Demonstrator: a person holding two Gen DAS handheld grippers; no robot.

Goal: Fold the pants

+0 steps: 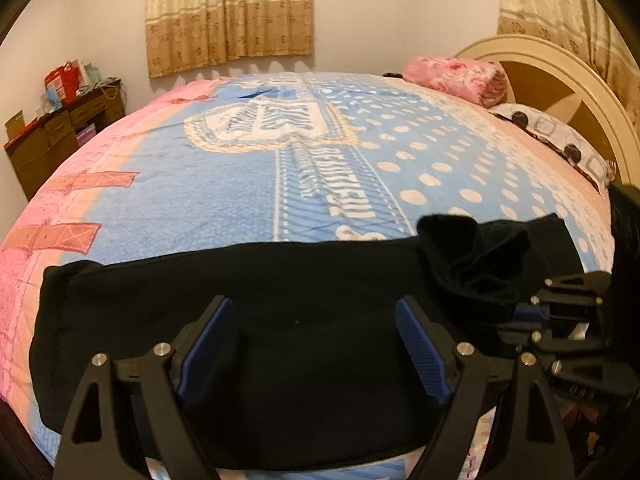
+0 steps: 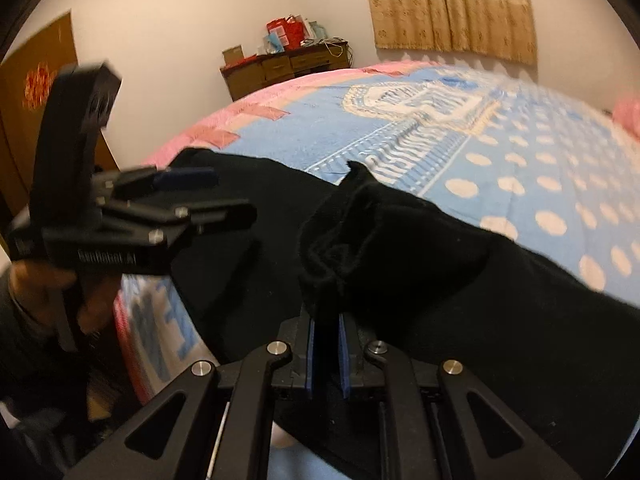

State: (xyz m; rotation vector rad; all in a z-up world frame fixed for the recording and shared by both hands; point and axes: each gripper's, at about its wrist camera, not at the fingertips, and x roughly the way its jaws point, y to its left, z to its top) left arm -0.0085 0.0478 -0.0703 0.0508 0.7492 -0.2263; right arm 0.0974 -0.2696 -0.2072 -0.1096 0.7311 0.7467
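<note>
Black pants [image 1: 248, 280] lie flat along the near edge of the bed, also in the right wrist view [image 2: 440, 272]. My left gripper [image 1: 314, 320] is open, its blue pads [image 1: 424, 356] spread just above the cloth, holding nothing. My right gripper [image 2: 325, 320] is shut on a bunched fold of the pants [image 2: 344, 240] and lifts it off the bed. It shows in the left wrist view [image 1: 532, 316] at the right, with the raised fold [image 1: 476, 256]. The left gripper appears in the right wrist view [image 2: 216, 196], blurred, over the pants' far end.
The bed has a blue and pink patterned blanket [image 1: 224, 184]. A folded pink blanket [image 1: 452, 76] and a pillow [image 1: 560, 140] lie by the headboard [image 1: 568, 80]. A wooden dresser [image 2: 280, 68] with bags stands against the wall. The bed's near edge [image 2: 136, 340] drops to the floor.
</note>
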